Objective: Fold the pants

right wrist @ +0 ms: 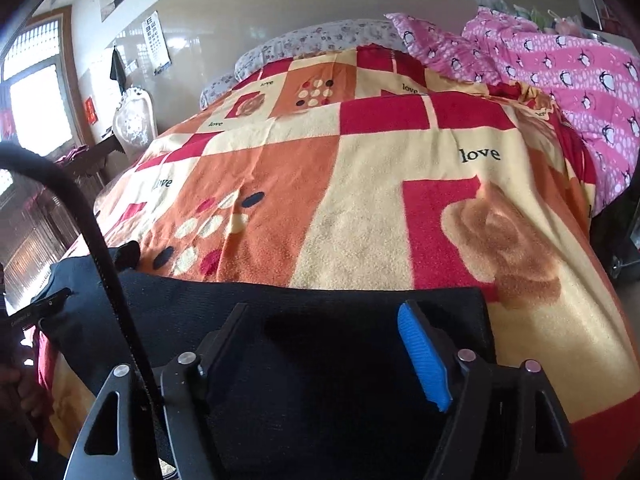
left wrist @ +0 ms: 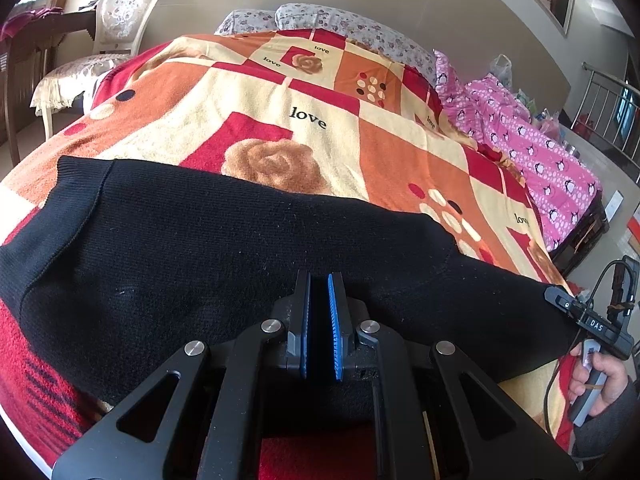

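Black knit pants (left wrist: pixel 224 240) lie spread across the near edge of a bed covered by an orange, red and cream blanket (left wrist: pixel 320 136). My left gripper (left wrist: pixel 319 280) is over the middle of the pants, its blue pads nearly together with a narrow gap; black cloth shows between them. In the right wrist view the pants (right wrist: pixel 320 360) fill the foreground. My right gripper (right wrist: pixel 324 312) is open, jaws wide apart over the pants' end, which lies under and between the fingers. The right gripper also shows at the pants' right end in the left wrist view (left wrist: pixel 592 320).
A pink penguin-print quilt (left wrist: pixel 532 148) is piled along the bed's right side. Floral pillows (left wrist: pixel 320 20) lie at the head. A white chair (left wrist: pixel 104 40) stands at the far left beside a dark table. A black cable (right wrist: pixel 92 240) crosses the right wrist view.
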Motion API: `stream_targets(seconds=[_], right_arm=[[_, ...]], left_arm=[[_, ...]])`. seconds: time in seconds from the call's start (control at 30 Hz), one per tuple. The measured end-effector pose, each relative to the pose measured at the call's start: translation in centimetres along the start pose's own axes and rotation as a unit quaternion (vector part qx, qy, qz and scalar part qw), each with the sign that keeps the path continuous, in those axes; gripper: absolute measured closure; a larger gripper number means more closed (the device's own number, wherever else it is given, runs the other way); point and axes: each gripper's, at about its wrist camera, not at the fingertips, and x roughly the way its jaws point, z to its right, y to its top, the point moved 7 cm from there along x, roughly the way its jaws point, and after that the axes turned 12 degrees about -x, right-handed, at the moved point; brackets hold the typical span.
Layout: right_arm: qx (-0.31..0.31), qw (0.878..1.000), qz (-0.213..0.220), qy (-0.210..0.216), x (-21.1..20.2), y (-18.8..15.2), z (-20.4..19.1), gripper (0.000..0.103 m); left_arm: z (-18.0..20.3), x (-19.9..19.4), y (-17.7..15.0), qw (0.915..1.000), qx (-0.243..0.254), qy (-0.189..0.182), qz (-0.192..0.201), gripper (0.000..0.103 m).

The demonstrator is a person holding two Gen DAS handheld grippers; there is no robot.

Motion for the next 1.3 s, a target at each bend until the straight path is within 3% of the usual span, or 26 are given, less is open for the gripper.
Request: stream_targets(seconds=[0.1,0.17,0.5,0.7,1.3], right_arm=[[-0.02,1.0,-0.006,0.016,0.2,0.0,-0.9,0.012],[-0.025,1.0,-0.006,0.017,0.2,-0.1,-1.1,0.011],[-0.029,1.0,-0.003,0.008,0.4,-0.1,-1.2,0.01],[-0.071,0.996,-0.028,-0.036,1.0,-0.3,-2.1,0.01],[-0.069,0.997,-0.025,-0.036,1.1,-0.2,-2.2,0.01]], left_arm=[[0.0,0.0,0.0,1.0,-0.001,-0.001,0.0,0.095],[0.1,0.0,-0.1,1.0,-0.003,-0.003,-0.002,0.095],[-0.1,0.1,0.0,0.9998,-0.013,-0.015,-0.007,0.094],[-0.2,0.1,0.1,0.9996,-0.016,-0.019,-0.012,0.094],[0.0,0.0,0.1,0.9998,-0.012,-0.012,-0.007,0.094]])
